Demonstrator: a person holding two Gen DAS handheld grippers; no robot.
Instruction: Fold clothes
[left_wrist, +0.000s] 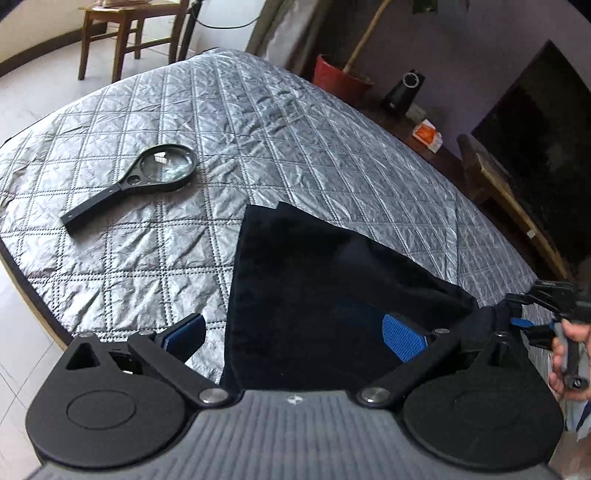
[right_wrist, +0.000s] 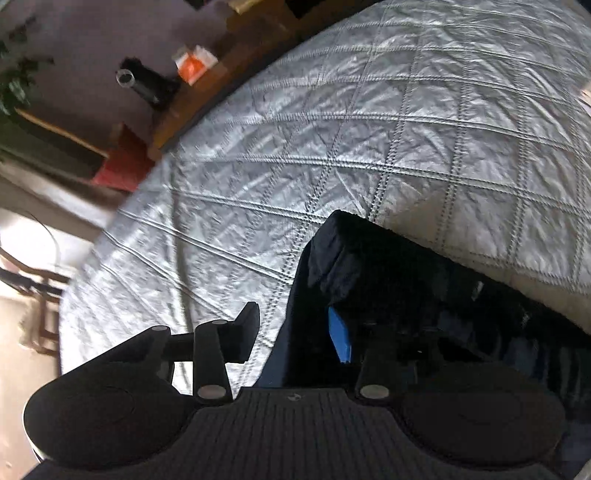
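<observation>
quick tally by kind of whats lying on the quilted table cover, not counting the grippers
Dark garment: 1
Black magnifying glass: 1
Total: 2 things on the silver quilted cover

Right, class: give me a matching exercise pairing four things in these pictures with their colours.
Things:
1. magnifying glass
2. quilted cover
3. pot
4. pad on the left tool

Colours:
A. red
B. blue
C. silver-grey
D. black

Pairs: 1-D, 2-C, 3-A, 4-B
</observation>
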